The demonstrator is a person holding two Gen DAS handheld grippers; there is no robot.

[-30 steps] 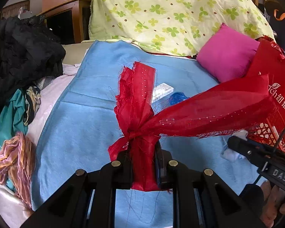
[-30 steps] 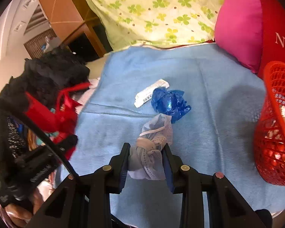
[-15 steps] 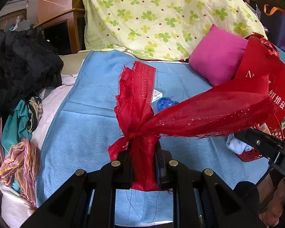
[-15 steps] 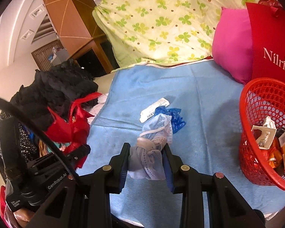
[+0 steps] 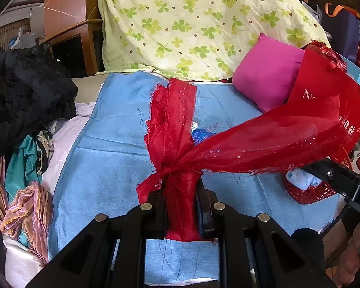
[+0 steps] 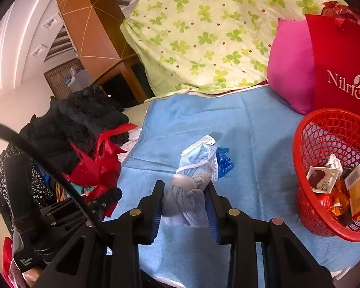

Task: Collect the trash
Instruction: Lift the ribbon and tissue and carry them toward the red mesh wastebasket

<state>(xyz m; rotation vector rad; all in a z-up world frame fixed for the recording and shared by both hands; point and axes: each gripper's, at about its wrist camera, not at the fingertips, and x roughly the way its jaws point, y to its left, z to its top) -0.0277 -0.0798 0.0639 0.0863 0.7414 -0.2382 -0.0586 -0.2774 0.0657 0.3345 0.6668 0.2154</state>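
Observation:
My left gripper (image 5: pixel 181 192) is shut on a frayed red ribbon (image 5: pixel 172 124), whose long tail (image 5: pixel 288 139) streams to the right above the blue blanket (image 5: pixel 112 158). A crumpled blue face mask (image 6: pixel 194 180) is pinched in my shut right gripper (image 6: pixel 184 194). On the blanket beyond the mask lie a blue wrapper (image 6: pixel 224 163) and a white label strip (image 6: pixel 204 142). The red mesh basket (image 6: pixel 324 132) with several pieces of trash stands at the right. The left gripper with its ribbon (image 6: pixel 96 165) also shows in the right wrist view.
A clover-print quilt (image 6: pixel 204 31) is piled at the back, with a pink cushion (image 6: pixel 290 72) and a red paper bag (image 6: pixel 340 69) to its right. Black clothes (image 5: pixel 24 91) and other fabrics (image 5: pixel 28 187) heap up on the left. Wooden furniture (image 6: pixel 93 24) stands behind.
Both grippers have risen and drawn back from the blanket with their loads. The red basket has come further into the right wrist view, and its contents now show.

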